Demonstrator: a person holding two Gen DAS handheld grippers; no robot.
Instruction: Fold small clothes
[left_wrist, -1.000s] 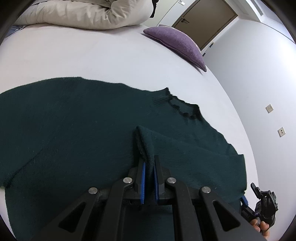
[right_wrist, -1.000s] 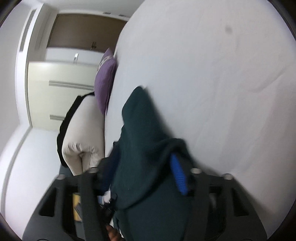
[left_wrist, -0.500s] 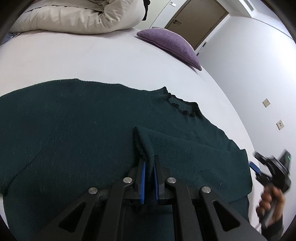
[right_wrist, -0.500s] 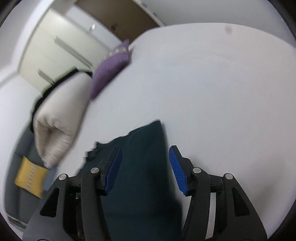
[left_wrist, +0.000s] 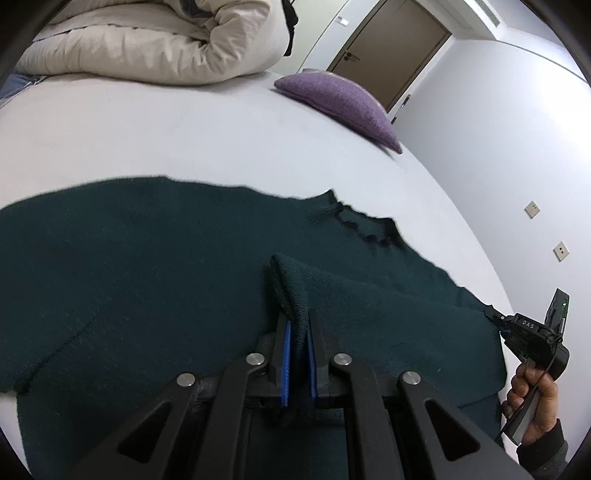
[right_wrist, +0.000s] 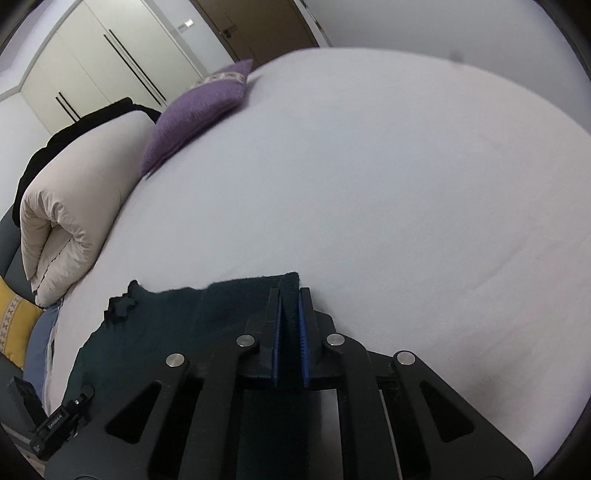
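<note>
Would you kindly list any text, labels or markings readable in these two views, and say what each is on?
"DAS": white letters on the black body of the right gripper, seen in the left wrist view.
White lettering on the left gripper body in the right wrist view: too blurred to read.
No readable text on the dark green sweater, purple cushion or wardrobe doors.

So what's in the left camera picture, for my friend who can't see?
The left hand-held gripper is shut on a raised fold of a dark green sweater spread on a white bed. Behind lie a purple pillow and a rolled cream duvet.
</note>
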